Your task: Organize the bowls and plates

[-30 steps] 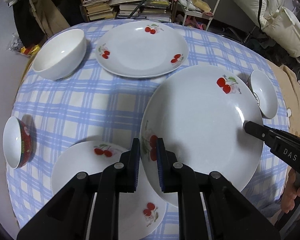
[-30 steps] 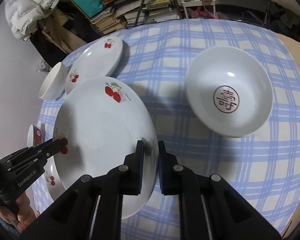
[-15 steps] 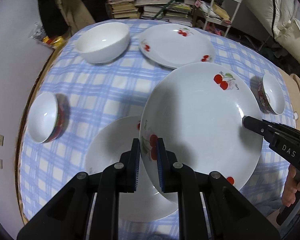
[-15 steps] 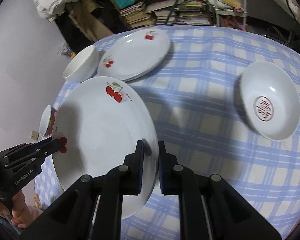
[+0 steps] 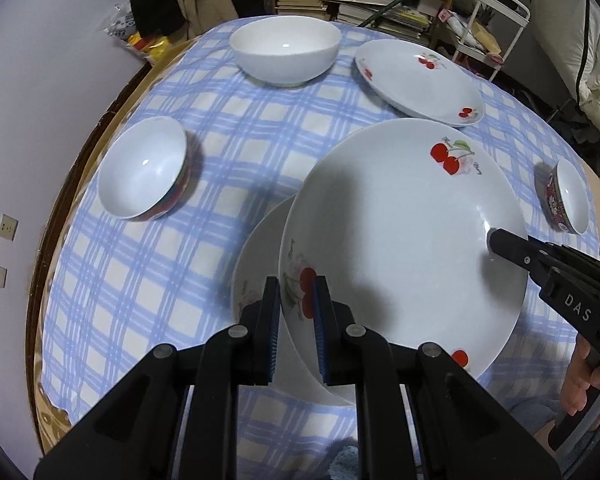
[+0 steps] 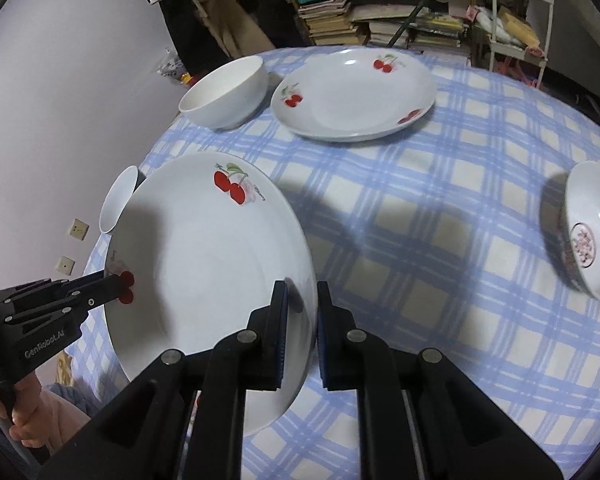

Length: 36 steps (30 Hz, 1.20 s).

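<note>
Carried plate, both grippers clamped.

Even indoor light is cast from above — soft shadows are thrown onto the tablecloth. Edges are bent and darkened by the fisheye; small glints are seen on the held plate.

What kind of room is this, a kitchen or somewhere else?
Probably a lived-in room at home, not clearly a kitchen: a round table under a blue checked cloth, with stacked books on shelves behind it.
</note>
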Each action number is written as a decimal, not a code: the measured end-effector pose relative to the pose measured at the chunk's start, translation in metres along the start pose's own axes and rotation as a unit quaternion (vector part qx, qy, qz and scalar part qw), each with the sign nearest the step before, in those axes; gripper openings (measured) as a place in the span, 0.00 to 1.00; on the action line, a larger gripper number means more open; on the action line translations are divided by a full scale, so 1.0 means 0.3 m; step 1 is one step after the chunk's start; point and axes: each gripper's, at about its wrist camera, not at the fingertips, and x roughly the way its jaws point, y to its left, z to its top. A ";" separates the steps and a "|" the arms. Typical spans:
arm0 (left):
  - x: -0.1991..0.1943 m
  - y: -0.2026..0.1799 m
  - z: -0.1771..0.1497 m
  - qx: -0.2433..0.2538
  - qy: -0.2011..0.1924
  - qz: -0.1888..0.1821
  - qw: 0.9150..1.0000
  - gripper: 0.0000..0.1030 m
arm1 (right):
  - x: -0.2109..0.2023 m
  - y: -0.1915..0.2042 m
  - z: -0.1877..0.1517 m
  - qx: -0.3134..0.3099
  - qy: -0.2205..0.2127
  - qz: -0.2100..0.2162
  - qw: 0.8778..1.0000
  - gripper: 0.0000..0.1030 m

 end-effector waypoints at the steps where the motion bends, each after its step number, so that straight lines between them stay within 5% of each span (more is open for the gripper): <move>1: 0.001 0.011 -0.007 -0.004 0.000 0.002 1.000 0.15 | 0.009 0.005 -0.001 0.002 0.002 0.004 1.000 0.14; 36: 0.209 0.098 -0.059 -0.058 0.054 0.012 0.997 0.15 | 0.149 0.100 -0.062 -0.038 -0.007 -0.042 0.998 0.14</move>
